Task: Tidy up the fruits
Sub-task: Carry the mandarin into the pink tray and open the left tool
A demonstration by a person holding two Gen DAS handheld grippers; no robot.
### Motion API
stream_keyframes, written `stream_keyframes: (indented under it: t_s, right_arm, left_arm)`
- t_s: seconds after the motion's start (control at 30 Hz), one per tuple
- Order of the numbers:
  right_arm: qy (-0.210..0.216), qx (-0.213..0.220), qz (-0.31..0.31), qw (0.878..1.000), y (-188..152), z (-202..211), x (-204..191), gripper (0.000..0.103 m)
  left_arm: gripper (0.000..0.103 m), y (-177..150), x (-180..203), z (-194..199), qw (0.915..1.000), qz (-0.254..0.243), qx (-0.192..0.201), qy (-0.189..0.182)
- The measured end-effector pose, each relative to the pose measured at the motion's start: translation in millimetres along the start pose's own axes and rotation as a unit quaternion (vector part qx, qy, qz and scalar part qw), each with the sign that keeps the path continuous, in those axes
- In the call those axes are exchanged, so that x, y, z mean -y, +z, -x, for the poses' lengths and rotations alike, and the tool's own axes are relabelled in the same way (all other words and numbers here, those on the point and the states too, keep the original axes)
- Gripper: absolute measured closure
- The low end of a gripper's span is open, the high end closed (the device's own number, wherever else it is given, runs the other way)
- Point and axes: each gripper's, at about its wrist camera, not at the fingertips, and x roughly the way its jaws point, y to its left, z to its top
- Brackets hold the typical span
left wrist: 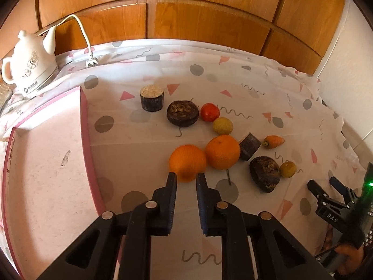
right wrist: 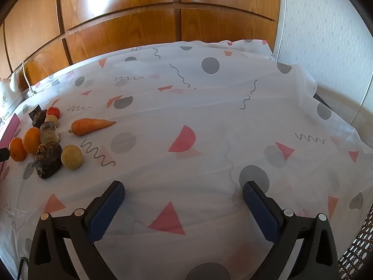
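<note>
Left gripper (left wrist: 185,177) fingers narrowly parted, tips flanking an orange (left wrist: 187,162).

A thin, matt cloth (right wrist: 209,121) printed with dots and triangles covered the table, creased in places. Behind it, at twelve o'clock, the wood panelling (left wrist: 209,7) shone with a glossy varnish. The kettle (left wrist: 28,67) at ten o'clock looked like glazed ceramic, smooth and white. The nearer orange (left wrist: 187,162) had dimpled skin; the dark cut pieces (left wrist: 264,171) looked rough and fibrous. The right gripper's fingers (right wrist: 105,212) wore ridged blue pads on matt black plastic.
</note>
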Motion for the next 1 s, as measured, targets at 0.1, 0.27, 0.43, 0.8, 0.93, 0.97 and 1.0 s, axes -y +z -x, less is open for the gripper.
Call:
stream_keyframes:
  t_s: [0.1, 0.27, 0.43, 0.8, 0.93, 0.97, 1.0]
  right_arm:
    - [-0.001, 0.001, 0.0, 1.0, -0.2, 0.4, -0.4, 0.0]
    - [0.007, -0.002, 0.0, 1.0, -0.7, 2.2, 2.0, 0.0]
    - [0.004, 0.004, 0.0, 1.0, -2.3, 2.5, 1.7, 0.0]
    - [-0.011, 0.017, -0.088, 0.996, 0.0, 9.2, 12.6, 0.011]
    - [-0.042, 0.013, -0.109, 0.993, 2.8, 7.0, 11.2, 0.012]
    - [-0.049, 0.013, -0.114, 0.992, 3.3, 6.2, 10.9, 0.012]
    - [-0.054, 0.012, -0.118, 0.991, 4.1, 5.5, 11.2, 0.012]
  left_arm:
    - [0.085, -3.2, -1.7, -4.6, 0.9999, 0.008, -0.012, -0.007]
    - [0.065, 1.1, -2.2, -4.3, 0.9999, 0.012, -0.005, -0.007]
    - [0.055, 14.3, -3.7, -6.2, 0.9996, 0.026, 0.007, -0.011]
    - [0.045, 39.8, -25.8, -33.3, 0.9945, 0.103, 0.011, 0.02]
    - [0.054, 42.4, -25.1, -50.1, 0.995, 0.099, -0.01, 0.011]
    - [0.059, 41.6, -25.5, -51.9, 0.9948, 0.101, -0.009, 0.008]
    - [0.064, 42.2, -25.6, -51.4, 0.995, 0.099, -0.004, 0.007]
